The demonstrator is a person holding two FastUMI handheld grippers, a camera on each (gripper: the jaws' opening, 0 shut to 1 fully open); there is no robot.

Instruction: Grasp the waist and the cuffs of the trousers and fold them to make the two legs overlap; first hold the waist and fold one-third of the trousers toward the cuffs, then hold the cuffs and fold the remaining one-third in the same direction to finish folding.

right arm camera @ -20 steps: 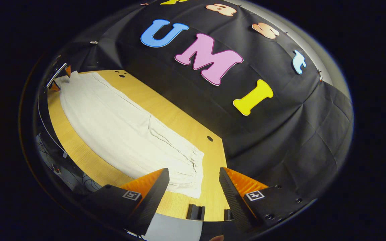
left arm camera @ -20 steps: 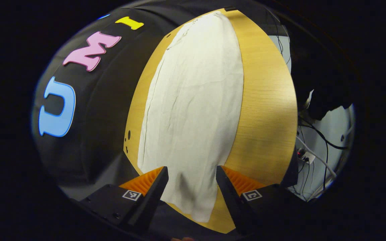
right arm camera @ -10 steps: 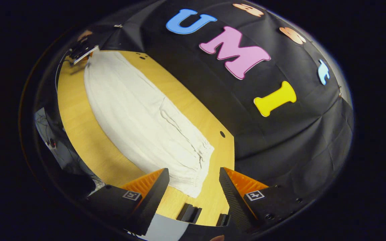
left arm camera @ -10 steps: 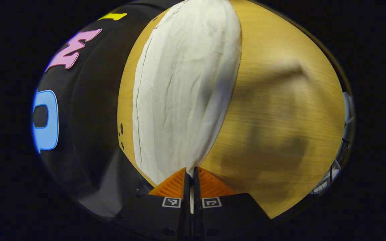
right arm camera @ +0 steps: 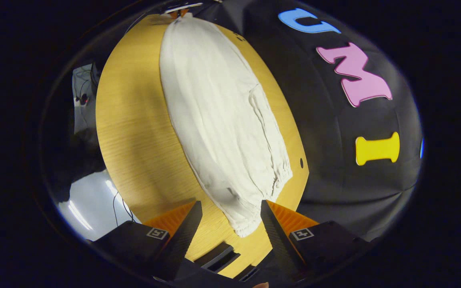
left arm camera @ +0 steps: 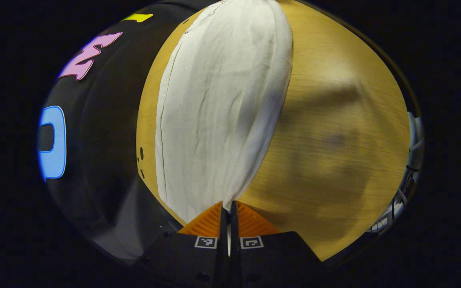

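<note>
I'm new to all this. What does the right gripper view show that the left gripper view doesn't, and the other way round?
Right gripper view: the gathered waist, with its corner lying between the fingers of the open right gripper, and dark slots near the gripper. Left gripper view: a close look at the left gripper shut on the cuff end. Both: the cream trousers stretched out long on the wooden table.

A recording booth in a lab, by the look of it: black cloth wall behind a plain wooden table, loose cables trailing off the table's edge onto a pale floor.
</note>
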